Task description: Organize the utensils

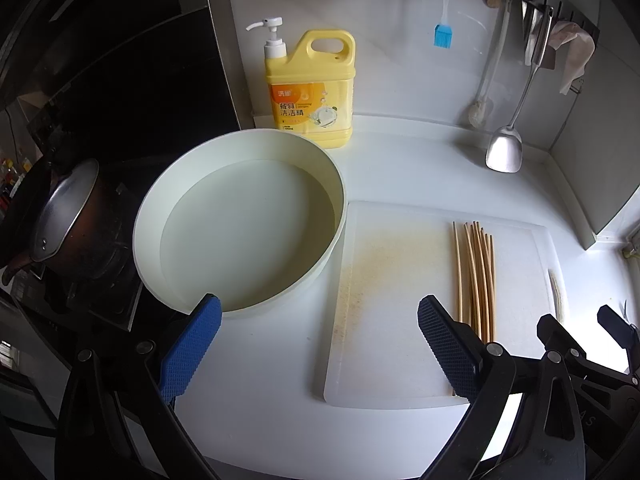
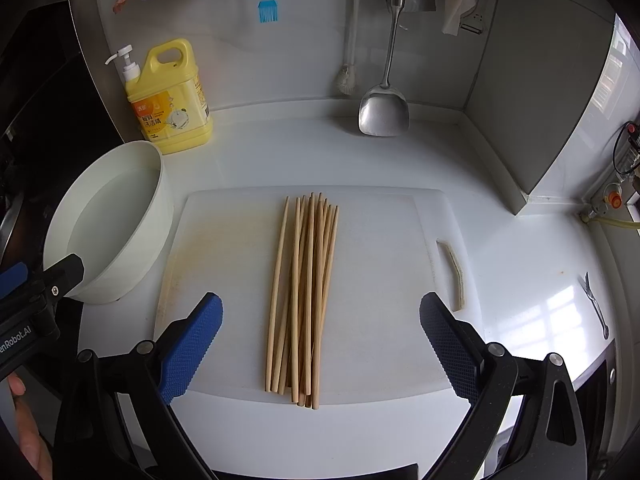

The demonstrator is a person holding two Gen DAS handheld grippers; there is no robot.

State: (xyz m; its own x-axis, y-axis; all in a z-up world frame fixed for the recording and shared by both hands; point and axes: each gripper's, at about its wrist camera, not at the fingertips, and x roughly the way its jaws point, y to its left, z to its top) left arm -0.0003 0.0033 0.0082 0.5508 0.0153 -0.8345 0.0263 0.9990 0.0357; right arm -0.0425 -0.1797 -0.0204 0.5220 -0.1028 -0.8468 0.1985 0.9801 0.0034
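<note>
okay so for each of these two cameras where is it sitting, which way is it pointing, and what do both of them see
Left wrist: on the left gripper, facing the backsplash over the white basin; own open fingers show, plus the right gripper.
Right wrist: on the right gripper, over the chopsticks on the cutting board; the left gripper and a hand show.
Shared: basin, chopsticks, board, yellow detergent bottle, metal spatula.

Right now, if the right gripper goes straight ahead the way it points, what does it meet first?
Most likely the bundle of chopsticks on the cutting board. The right gripper is open, its fingers straddling the near ends. Height above the board is unclear, so it could pass over them toward the steel spatula.
</note>
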